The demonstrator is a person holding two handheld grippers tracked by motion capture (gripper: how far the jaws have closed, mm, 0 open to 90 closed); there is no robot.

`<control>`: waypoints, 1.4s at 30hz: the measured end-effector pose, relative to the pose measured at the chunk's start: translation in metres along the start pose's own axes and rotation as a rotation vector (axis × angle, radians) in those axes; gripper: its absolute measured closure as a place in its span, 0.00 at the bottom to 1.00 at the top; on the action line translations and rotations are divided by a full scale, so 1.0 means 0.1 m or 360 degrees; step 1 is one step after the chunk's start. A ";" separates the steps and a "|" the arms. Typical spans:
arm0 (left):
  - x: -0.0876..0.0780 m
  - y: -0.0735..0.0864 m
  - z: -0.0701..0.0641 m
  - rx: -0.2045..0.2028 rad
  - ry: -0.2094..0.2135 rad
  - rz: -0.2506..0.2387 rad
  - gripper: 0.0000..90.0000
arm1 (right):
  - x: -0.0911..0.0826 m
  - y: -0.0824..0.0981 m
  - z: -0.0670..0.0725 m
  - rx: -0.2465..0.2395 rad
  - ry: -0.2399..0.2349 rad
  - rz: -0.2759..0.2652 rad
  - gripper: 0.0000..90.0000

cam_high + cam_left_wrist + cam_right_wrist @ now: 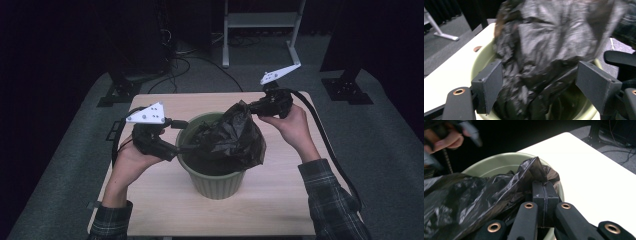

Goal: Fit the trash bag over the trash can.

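A pale green bin (216, 186) stands in the middle of the wooden table (280, 200). A crumpled black plastic bag (232, 137) bulges out of its top, leaning right. My right gripper (252, 107) is shut on a pinched corner of the bag (537, 166) above the bin's far right rim (496, 163); its jaws (544, 188) are pressed together on the film. My left gripper (180, 137) is at the bin's left rim. Its jaws (546, 87) stand wide apart, with the bag (549, 37) hanging between and beyond them over the bin (480, 62).
The bin sits near the table's centre, with bare tabletop (594, 170) around it. A white metal frame (260, 20) and dark stands (345, 85) are on the grey carpet behind the table. A black chair part (620, 58) is at the right of the left gripper view.
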State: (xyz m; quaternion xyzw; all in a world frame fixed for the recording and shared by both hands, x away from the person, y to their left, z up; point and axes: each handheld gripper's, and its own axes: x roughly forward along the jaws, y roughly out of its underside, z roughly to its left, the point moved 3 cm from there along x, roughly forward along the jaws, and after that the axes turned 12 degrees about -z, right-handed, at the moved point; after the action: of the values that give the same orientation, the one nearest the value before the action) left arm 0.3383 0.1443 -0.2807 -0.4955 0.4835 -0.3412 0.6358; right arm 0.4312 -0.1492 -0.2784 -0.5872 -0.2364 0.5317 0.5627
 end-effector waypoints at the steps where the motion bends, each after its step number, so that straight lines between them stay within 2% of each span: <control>1: 0.02 0.00 -0.03 0.0005 0.0009 -0.0004 0.22 | 0.01 -0.01 -0.03 0.0003 0.0012 0.0004 1.00; 4: 0.08 -0.01 -0.10 0.0018 0.0047 -0.0009 0.22 | 0.05 -0.03 -0.12 0.0045 0.0024 -0.0012 1.00; 11: 0.28 0.06 -0.21 0.0030 0.0115 0.0017 0.23 | 0.10 -0.03 -0.15 0.0052 0.0030 0.0002 1.00; 13: 0.34 0.08 -0.22 0.0014 0.0162 0.0031 0.26 | 0.10 -0.03 -0.14 0.0049 0.0030 0.0001 1.00; 14: 0.36 0.09 -0.24 0.0006 0.0197 0.0043 0.30 | 0.10 -0.03 -0.14 0.0049 0.0029 0.0001 1.00; 17: 0.44 0.12 -0.26 0.0025 0.0238 0.0095 0.50 | 0.10 -0.03 -0.13 0.0047 0.0027 0.0004 1.00; 18: 0.46 0.13 -0.26 0.0027 0.0265 0.0111 0.63 | 0.09 -0.03 -0.13 0.0045 0.0026 0.0004 1.00; 19: 0.48 0.13 -0.26 0.0015 0.0283 0.0124 0.84 | 0.09 -0.04 -0.12 0.0037 0.0026 0.0001 1.00; 20: 0.49 0.13 -0.25 0.0016 0.0285 0.0137 0.84 | 0.09 -0.04 -0.12 0.0037 0.0026 0.0001 1.00; 21: 0.48 0.13 -0.19 -0.0023 0.0244 0.0117 0.97 | 0.07 -0.03 -0.11 0.0024 0.0034 0.0007 0.99; 22: 0.48 0.13 -0.19 -0.0023 0.0244 0.0117 0.99 | 0.06 -0.03 -0.10 0.0021 0.0036 0.0009 0.97; 25: 0.42 0.13 -0.04 -0.0062 0.0148 0.0079 1.00 | 0.01 -0.02 -0.10 0.0014 0.0052 -0.0006 0.92; 29: 0.29 0.16 0.14 -0.0119 0.0066 0.0017 1.00 | -0.12 0.02 -0.10 0.0000 0.0095 -0.0022 0.82; 32: 0.20 0.18 0.25 -0.0153 0.0000 -0.0023 1.00 | -0.24 0.05 -0.08 0.0003 0.0095 -0.0046 0.82; 34: 0.14 0.19 0.32 -0.0181 -0.0040 -0.0047 1.00 | -0.32 0.07 -0.04 -0.0012 0.0096 -0.0055 0.82; 35: 0.12 0.19 0.35 -0.0190 -0.0061 -0.0057 1.00 | -0.39 0.10 0.03 -0.0027 0.0083 -0.0067 0.81; 37: 0.09 0.20 0.41 -0.0210 -0.0098 -0.0076 1.00 | -0.41 0.11 0.07 -0.0038 0.0077 -0.0068 0.81; 39: 0.08 0.21 0.50 -0.0217 -0.0134 -0.0066 1.00 | -0.47 0.13 0.19 -0.0077 0.0052 -0.0077 0.80; 42: 0.07 0.21 0.55 -0.0226 -0.0163 -0.0071 1.00 | -0.48 0.13 0.24 -0.0090 0.0035 -0.0085 0.80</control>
State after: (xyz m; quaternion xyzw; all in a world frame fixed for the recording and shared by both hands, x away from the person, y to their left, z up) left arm 0.3917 0.1602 -0.3006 -0.5667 0.4622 -0.2944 0.6152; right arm 0.3903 -0.1845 -0.2687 -0.6021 -0.2607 0.5031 0.5625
